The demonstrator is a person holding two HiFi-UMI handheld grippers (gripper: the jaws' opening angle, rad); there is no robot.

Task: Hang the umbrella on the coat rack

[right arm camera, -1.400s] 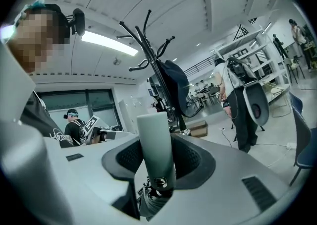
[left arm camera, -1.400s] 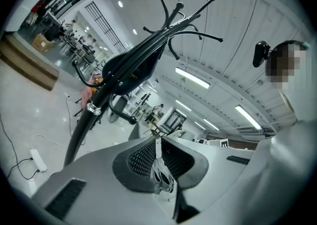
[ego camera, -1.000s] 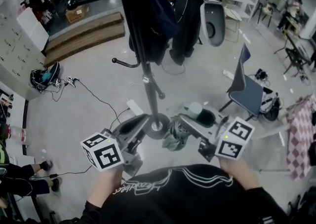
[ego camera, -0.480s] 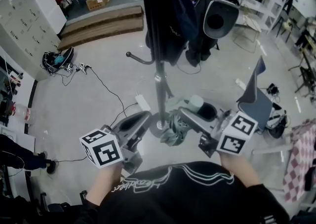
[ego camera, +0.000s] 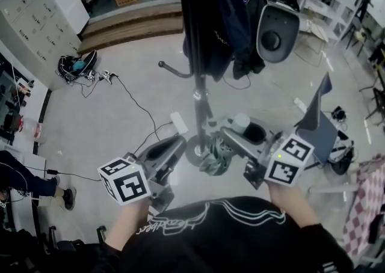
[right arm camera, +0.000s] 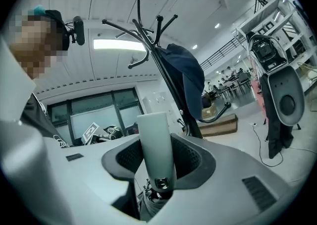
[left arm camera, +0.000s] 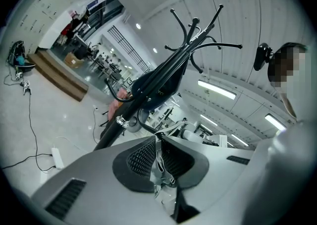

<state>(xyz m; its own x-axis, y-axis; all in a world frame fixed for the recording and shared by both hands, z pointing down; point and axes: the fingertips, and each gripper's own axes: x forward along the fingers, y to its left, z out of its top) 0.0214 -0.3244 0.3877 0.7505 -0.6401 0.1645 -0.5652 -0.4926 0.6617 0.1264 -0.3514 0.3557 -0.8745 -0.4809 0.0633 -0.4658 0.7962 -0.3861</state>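
Note:
The black coat rack (ego camera: 199, 88) stands straight ahead, its round base (ego camera: 194, 148) on the floor between my grippers. A folded grey-green umbrella (ego camera: 213, 159) hangs beside the base. My right gripper (ego camera: 239, 138) is shut on its pale handle (right arm camera: 156, 149), which stands up between the pads with the bunched canopy (right arm camera: 150, 205) below. My left gripper (ego camera: 175, 144) is shut on a thin grey strap (left arm camera: 158, 163) of the umbrella. The rack's hooked arms (left arm camera: 198, 38) spread overhead, and a dark blue jacket (ego camera: 220, 22) hangs on one of them.
A blue chair (ego camera: 317, 120) stands to the right and a grey pod-shaped device (ego camera: 277, 31) hangs behind the rack. Wooden steps (ego camera: 129, 28) run along the far side. A white power strip (ego camera: 178, 123) and cables lie left of the base. A person's legs (ego camera: 33, 183) show at far left.
The right gripper has edged toward the rack's pole with the umbrella. The left gripper has hardly moved. The head view has swung, so the floor has slid rightward. Both grips are unchanged.

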